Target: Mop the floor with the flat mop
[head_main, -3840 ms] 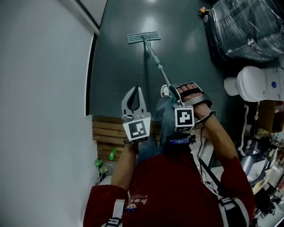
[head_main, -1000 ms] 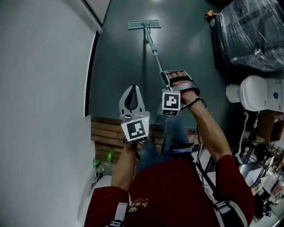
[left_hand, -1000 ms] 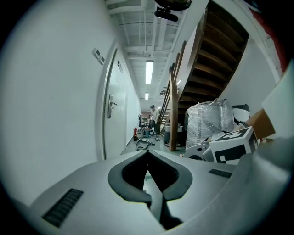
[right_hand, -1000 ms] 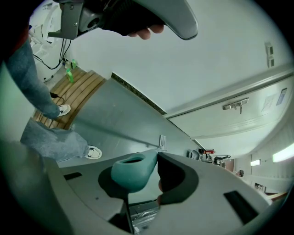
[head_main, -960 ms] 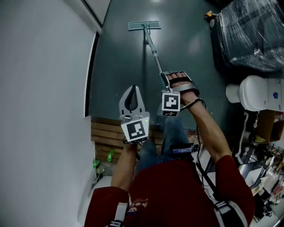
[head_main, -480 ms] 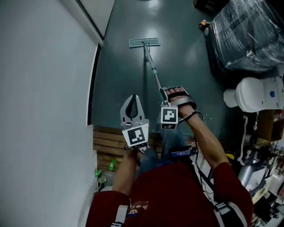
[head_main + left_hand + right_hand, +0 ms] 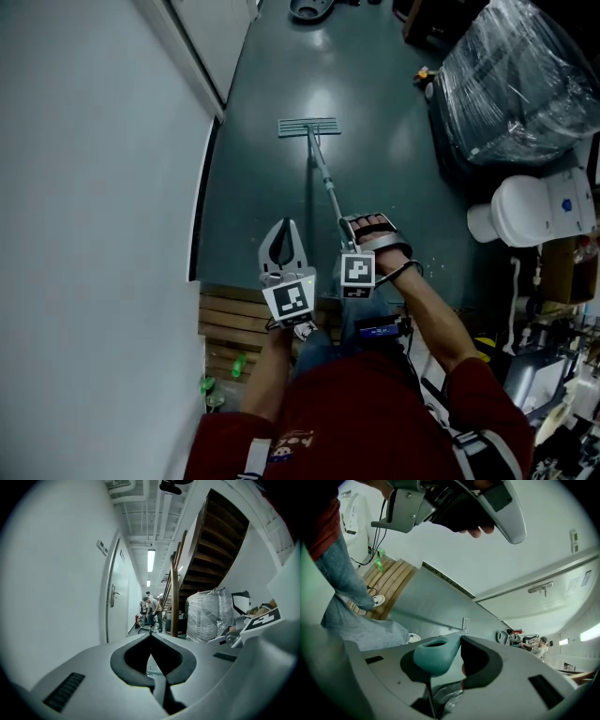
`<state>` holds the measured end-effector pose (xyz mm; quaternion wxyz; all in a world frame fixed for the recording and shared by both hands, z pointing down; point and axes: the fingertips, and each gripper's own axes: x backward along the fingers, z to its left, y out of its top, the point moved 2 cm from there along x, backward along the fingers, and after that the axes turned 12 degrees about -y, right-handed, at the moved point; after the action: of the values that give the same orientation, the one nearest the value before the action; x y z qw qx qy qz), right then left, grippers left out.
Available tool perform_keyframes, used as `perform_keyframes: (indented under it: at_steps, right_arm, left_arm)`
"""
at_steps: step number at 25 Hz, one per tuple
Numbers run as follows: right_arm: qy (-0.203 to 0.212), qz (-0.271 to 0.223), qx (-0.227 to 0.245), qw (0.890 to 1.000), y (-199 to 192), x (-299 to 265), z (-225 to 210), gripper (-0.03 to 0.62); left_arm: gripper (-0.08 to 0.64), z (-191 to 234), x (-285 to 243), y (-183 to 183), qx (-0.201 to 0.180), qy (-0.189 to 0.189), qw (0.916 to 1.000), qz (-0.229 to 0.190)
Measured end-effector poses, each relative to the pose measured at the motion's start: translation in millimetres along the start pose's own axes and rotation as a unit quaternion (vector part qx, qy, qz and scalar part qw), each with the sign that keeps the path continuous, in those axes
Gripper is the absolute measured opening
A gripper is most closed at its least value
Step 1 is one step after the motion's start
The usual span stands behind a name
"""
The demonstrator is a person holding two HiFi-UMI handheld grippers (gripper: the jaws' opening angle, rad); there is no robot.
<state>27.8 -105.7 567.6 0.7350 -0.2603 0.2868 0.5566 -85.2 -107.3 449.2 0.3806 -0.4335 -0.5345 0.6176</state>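
Note:
The flat mop's grey-green head [image 7: 308, 127] lies flat on the dark floor ahead of me, and its thin handle [image 7: 328, 187] slants back to my right gripper [image 7: 361, 228]. That gripper is shut on the handle's teal end [image 7: 433, 654], which sits between the jaws of the right gripper [image 7: 458, 645]; the mop head [image 7: 465, 623] shows small beyond it. My left gripper [image 7: 285, 230] hangs just left of the handle, apart from it. In the left gripper view the left gripper [image 7: 151, 635] is shut with its tips touching and nothing held.
A white wall [image 7: 94, 234] runs along the left. A wooden slatted platform [image 7: 230, 323] lies under my feet. A plastic-wrapped bundle [image 7: 511, 84] and a white tank [image 7: 530, 211] stand on the right. People [image 7: 152, 606] are far down the corridor.
The mop head has slid back a little towards me, and my right gripper has drawn back with the handle. The view now reaches farther down the floor.

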Motion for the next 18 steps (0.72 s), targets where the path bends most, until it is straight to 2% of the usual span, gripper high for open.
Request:
perform_keyframes:
  at_steps: [13,18]
  right_arm:
    - [0.003,0.014,-0.008,1.000,20,68,30,0.123]
    - [0.022,0.014,-0.015,1.000,31,102,45,0.123]
  left_arm:
    - [0.015,-12,55,17,-0.006,-0.009,0.9999,-0.011]
    - [0.015,-17,77,15,-0.012,-0.013,0.9998,-0.007]
